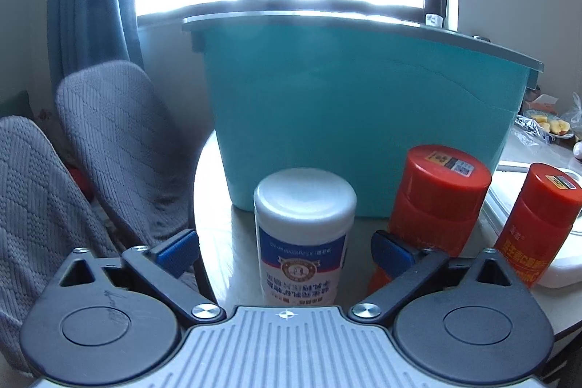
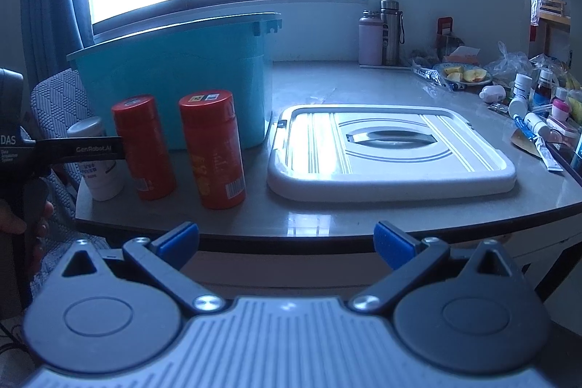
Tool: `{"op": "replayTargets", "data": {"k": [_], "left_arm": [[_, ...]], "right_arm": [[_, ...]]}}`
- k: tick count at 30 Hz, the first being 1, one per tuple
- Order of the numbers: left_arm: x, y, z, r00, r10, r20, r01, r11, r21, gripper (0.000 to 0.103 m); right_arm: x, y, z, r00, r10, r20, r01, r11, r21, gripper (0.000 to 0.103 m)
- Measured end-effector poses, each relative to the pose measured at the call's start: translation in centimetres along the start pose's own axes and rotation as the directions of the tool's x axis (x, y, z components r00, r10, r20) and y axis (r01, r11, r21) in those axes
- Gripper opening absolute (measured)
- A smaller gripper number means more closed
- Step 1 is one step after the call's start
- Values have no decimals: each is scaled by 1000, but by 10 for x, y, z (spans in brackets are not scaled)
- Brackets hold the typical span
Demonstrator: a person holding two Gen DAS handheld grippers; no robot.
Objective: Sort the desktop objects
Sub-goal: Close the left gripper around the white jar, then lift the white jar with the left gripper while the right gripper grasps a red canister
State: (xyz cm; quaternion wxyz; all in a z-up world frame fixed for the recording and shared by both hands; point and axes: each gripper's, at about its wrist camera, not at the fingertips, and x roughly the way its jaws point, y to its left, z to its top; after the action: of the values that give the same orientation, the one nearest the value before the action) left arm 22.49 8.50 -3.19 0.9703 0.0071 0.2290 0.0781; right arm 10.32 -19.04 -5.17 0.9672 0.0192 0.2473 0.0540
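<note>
A white bottle (image 1: 305, 235) with a blue and white label stands upright on the table, between the fingers of my left gripper (image 1: 285, 253). Both blue pads stand apart from its sides, so the gripper is open. Two red bottles (image 1: 436, 202) (image 1: 538, 224) stand to its right, the nearer one just behind the right finger. In the right wrist view the white bottle (image 2: 98, 166) is partly hidden by a black finger (image 2: 91, 150) of the left gripper. My right gripper (image 2: 287, 244) is open and holds nothing, short of the table's front edge.
A tall teal bin (image 1: 363, 119) stands right behind the bottles. Its white lid (image 2: 393, 151) lies flat on the table to the right. Flasks, fruit, bags and several small bottles crowd the far right (image 2: 523, 97). A grey chair (image 1: 120, 140) stands at the left.
</note>
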Motion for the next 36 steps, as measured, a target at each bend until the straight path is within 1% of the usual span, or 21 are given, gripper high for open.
{"op": "replayTargets", "data": {"k": [1,2,3,6,11,20,26,36], "left_arm": [[0,-1,0,1000,0,-3,0,1000,9,53],[-1,-3,1,1000,1,-6,-1,1000,17,48],[-1,-3,1,1000,1,-8,-1,1000,23,48],[-3,1,1,1000,-6,-14,6,1000,-4,48],[-10,9,3,1000,8,-22,-9,1000,-7,48],[-36,33,11,999,32,-16,-32,999,-26,48],[-52,48,8,998,51,-26,-52,998,-33,48],[-62,68,7,996,75,-44,-78,995,-63,48]], "right_arm": [[0,0,0,1000,0,0,0,1000,0,103],[0,1,1,1000,1,2,-1,1000,-1,103],[0,1,1,1000,2,4,-2,1000,-1,103],[-1,3,3,1000,7,8,-7,1000,0,103],[0,9,8,1000,26,17,-26,1000,-12,103],[3,21,18,997,63,38,-62,998,-20,103],[10,30,22,996,83,44,-81,996,-35,103],[23,46,22,994,104,44,-102,994,-47,103]]}}
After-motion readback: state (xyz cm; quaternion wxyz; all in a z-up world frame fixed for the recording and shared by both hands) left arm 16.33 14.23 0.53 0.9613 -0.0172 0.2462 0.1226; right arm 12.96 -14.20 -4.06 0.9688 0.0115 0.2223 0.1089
